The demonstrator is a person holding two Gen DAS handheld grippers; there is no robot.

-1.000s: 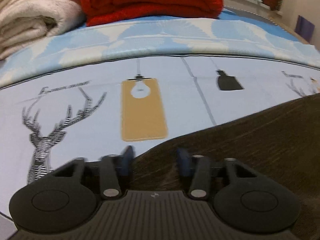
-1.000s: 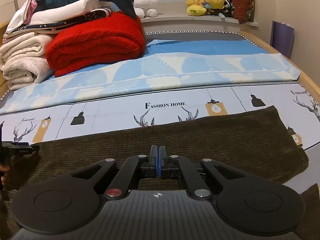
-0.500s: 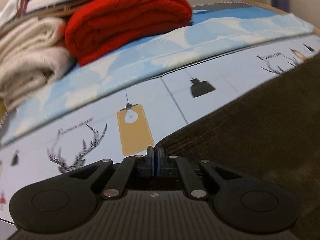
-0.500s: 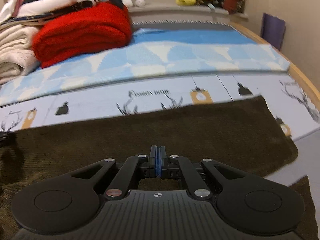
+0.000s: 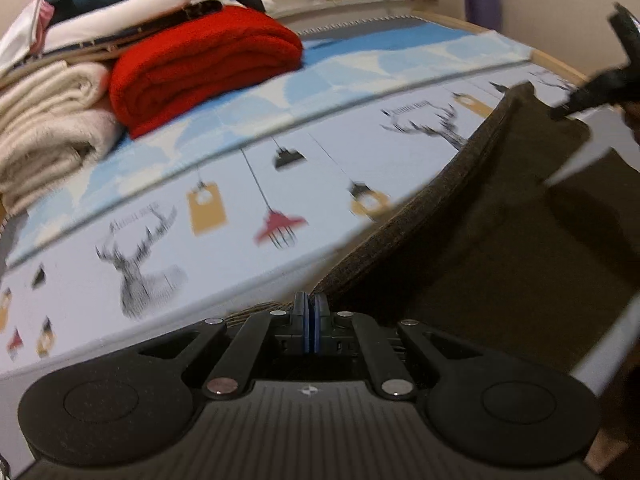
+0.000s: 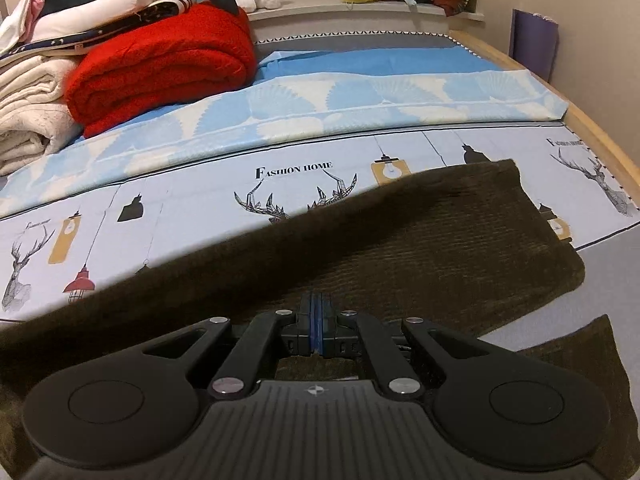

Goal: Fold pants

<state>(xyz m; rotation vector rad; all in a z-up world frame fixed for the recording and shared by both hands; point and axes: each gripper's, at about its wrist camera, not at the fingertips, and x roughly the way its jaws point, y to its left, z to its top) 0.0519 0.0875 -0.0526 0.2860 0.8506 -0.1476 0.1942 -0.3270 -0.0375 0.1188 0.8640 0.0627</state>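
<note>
The bed (image 6: 280,200) is lying under my brown pants (image 6: 440,248), whose left end is now rising off it. My left claw (image 5: 309,312), just clenched on the cloth, is carrying it over; my right claw (image 6: 316,320) is pinching the cloth too.

Dark olive-brown pants (image 6: 420,248) of ribbed, corduroy-like cloth lie across a bed. In the right wrist view most of the cloth rests flat, running from lower left to the right, where one squared end reaches near the bed's right side. A second strip of the same cloth shows at the lower right, set apart from the main piece by a gap. The near left part is raised and blurred, forming a dark sloping edge. In the left wrist view the pants (image 5: 500,240) rise off the bed as a lifted sheet, its thick folded edge slanting up to a raised far corner at upper right.
</note>
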